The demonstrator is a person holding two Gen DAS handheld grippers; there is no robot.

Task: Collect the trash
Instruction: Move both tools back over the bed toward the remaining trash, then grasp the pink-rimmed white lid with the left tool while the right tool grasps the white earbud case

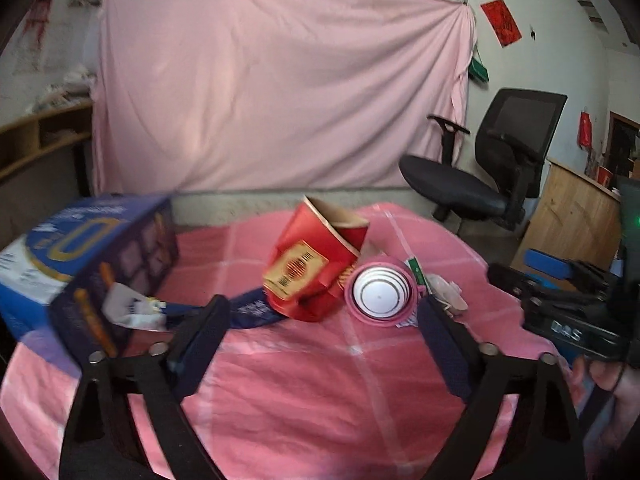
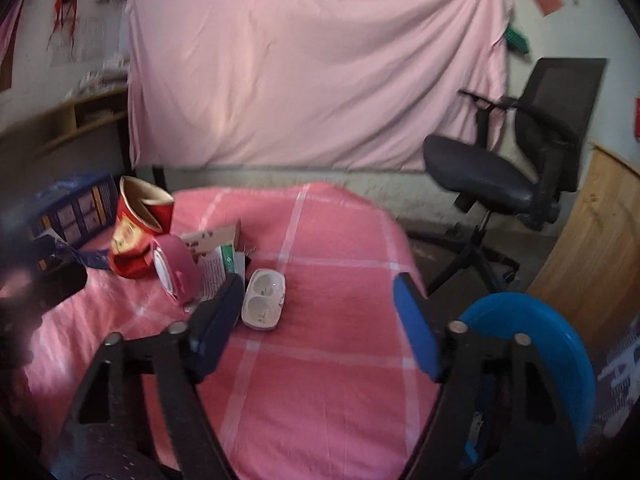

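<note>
Pink sheeting (image 1: pixel 280 80) hung across the far wall, with a black office chair (image 1: pixel 488 160) standing on the floor off the table's right side. A round table under a pink checked cloth (image 2: pixel 320 360) carried the litter.

Toward the far-left edge lay a large blue carton (image 1: pixel 80 264) on its side. Near the middle of the far half a crumpled red paper box (image 1: pixel 316 268) lay tipped over, its open mouth facing up and back. Touching its right side was a pink cup (image 1: pixel 380 294), also on its side. Just beyond the cup were scraps of paper and a small green-and-white packet (image 2: pixel 230 258). A white two-well plastic tray (image 2: pixel 264 298) lay flat nearer the middle of the cloth.

Off the table's right edge stood a blue bin (image 2: pixel 560 344).

The left gripper (image 1: pixel 320 320) hovered over the near half of the table, jaws spread wide and holding nothing, aimed at the red box and cup. The right gripper (image 2: pixel 320 312) was likewise wide apart and empty, its left finger just beside the white tray.
</note>
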